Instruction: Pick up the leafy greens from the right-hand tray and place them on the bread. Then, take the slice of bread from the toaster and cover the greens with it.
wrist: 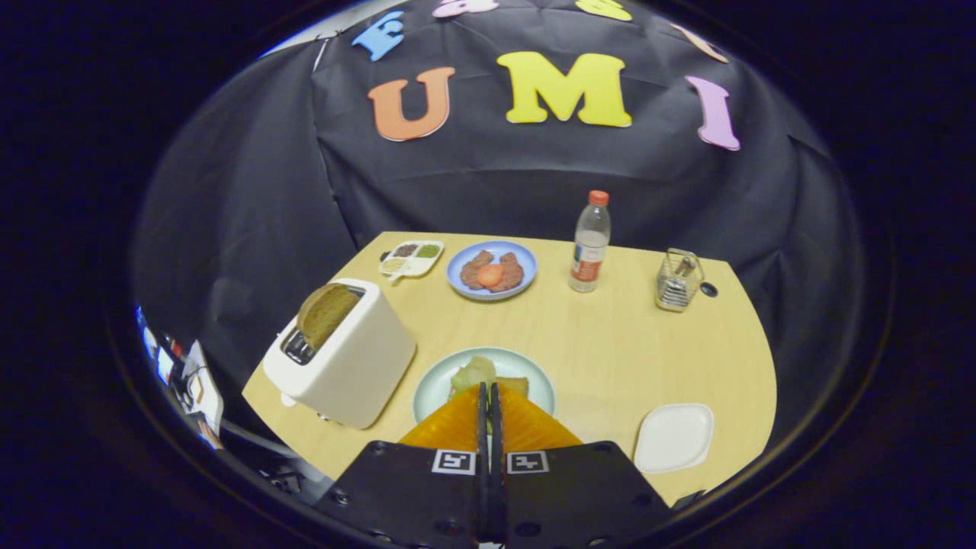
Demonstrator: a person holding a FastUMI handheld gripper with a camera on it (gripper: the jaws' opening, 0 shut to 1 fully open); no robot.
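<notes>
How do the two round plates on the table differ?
The blue plate sits far beyond the closed jaws of the gripper, carrying brownish patties and an orange piece. The pale green plate lies just ahead of them, holding greens on bread, and looks larger. Both are round and rest flat.

Black cloth wall [488, 183] hangs creased behind a pale wooden table [610, 351] (rounded far corner). Cluttered floor [183, 389] beside the table's near corner, dim; even light on the tabletop.

A cream-white toaster [347, 364] holds a brown bread slice [325, 313] on the pale wooden table [610, 343]. Pale green leafy greens [474, 373] lie on a light green plate [534, 381]. The bottle [589, 244] has an orange-red cap, and the right-hand tray [674, 438] is white.
</notes>
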